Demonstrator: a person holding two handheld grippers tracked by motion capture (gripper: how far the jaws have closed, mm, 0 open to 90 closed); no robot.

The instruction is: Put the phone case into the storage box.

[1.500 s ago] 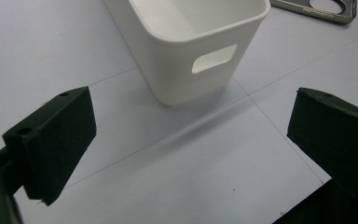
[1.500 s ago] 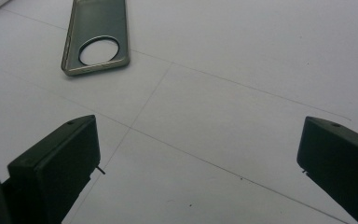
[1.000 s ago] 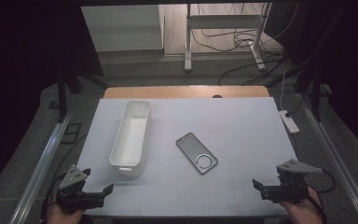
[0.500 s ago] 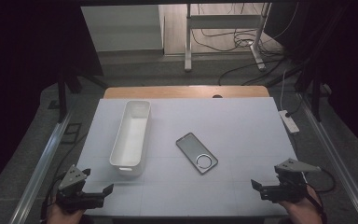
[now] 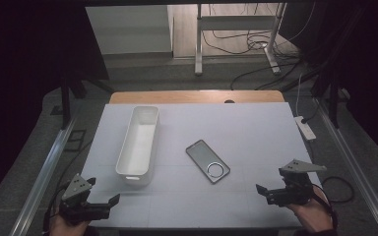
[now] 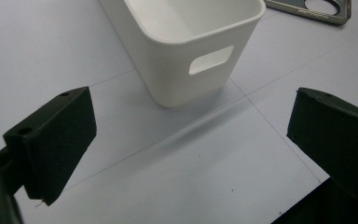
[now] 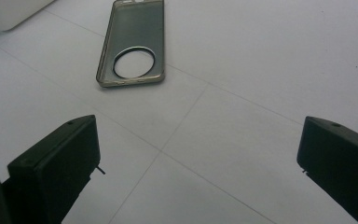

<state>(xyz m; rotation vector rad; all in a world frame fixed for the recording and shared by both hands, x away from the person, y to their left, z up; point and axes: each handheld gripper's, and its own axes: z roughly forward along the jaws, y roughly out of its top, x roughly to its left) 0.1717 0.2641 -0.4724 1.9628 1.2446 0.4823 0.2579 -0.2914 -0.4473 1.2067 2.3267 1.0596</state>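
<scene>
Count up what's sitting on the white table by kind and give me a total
White bin: 1
Phone case: 1
Handheld claw tools: 2, left claw and right claw, both open and empty
Total: 4

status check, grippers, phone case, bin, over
Left gripper open, empty, near the white bin. Right gripper open, empty, short of the phone case. Case flat beside bin, path unobstructed.

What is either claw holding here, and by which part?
Nothing is held. The left claw and the right claw both stand open above the table's near edge, apart from the white bin and the phone case.
</scene>
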